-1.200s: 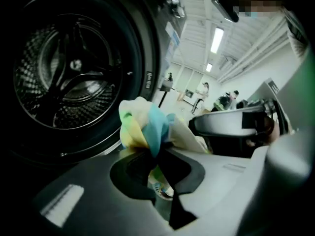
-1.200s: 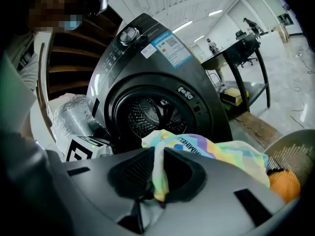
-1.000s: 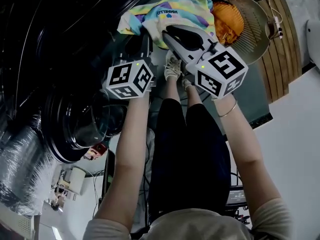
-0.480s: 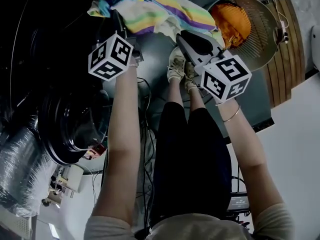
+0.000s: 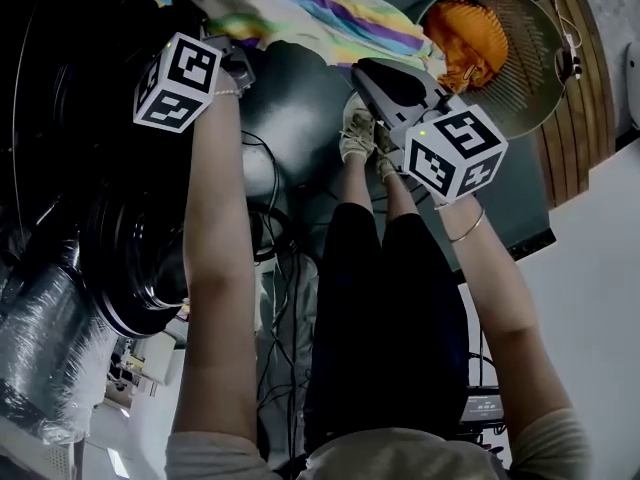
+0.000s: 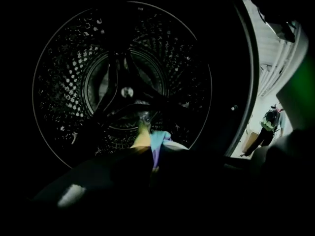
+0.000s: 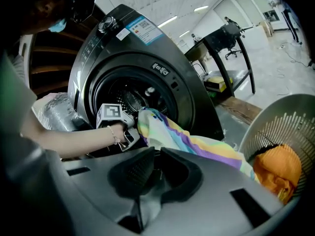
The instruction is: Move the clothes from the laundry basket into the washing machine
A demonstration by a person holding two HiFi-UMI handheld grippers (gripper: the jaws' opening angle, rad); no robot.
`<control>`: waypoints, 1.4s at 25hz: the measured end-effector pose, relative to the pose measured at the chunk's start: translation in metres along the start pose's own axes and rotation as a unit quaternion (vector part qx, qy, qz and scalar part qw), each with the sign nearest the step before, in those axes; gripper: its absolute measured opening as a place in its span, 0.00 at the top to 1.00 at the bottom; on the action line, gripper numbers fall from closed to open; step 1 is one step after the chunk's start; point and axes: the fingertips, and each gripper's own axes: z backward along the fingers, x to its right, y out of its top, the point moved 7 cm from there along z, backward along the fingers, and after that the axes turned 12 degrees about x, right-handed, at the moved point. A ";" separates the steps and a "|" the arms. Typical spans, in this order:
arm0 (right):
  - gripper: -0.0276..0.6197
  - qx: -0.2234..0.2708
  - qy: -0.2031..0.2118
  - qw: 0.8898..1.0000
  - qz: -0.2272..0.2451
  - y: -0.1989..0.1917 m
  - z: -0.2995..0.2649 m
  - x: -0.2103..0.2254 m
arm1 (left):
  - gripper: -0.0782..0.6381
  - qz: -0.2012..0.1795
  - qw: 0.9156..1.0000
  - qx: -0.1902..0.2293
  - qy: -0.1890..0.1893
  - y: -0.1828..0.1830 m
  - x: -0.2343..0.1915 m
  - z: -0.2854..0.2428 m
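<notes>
dark grey is seen on the washer [image 7: 162,58], whose perforated drum [image 6: 123,82] is faced through the door opening. a round basket [image 5: 530,68] is set near the washer, and an orange garment [image 5: 458,38] is seen inside it. a striped garment [image 5: 330,18] is stretched from the basket's rim to the opening's edge. one end is pinched in the closed jaws of the left gripper [image 6: 152,154] at the drum's mouth; the other end is clamped in the closed right gripper [image 7: 156,156] by the basket.
</notes>
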 end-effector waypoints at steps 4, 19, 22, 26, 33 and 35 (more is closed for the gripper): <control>0.92 -0.007 0.007 1.000 -0.008 -0.006 -0.002 -0.002 | 0.84 -0.040 0.999 0.024 0.010 0.008 -0.004 -0.020; 0.92 -0.026 0.013 0.999 -0.017 -0.017 0.007 -0.010 | 0.50 0.078 0.995 0.019 0.051 -0.005 -0.015 0.008; 0.92 -0.027 0.014 0.999 -0.019 -0.016 0.009 -0.011 | 0.50 0.069 0.997 0.011 0.039 -0.011 -0.002 0.046; 0.92 -0.023 0.015 0.999 -0.036 -0.014 0.015 -0.005 | 0.47 0.090 0.995 -0.049 0.003 -0.051 0.034 0.082; 0.92 -0.032 0.000 0.999 -0.039 -0.021 0.020 0.007 | 0.40 0.140 0.977 -0.161 -0.014 -0.139 0.073 0.091; 0.92 -0.039 -0.001 0.998 -0.049 -0.026 0.020 0.012 | 0.40 0.133 0.975 -0.177 -0.009 -0.156 0.072 0.083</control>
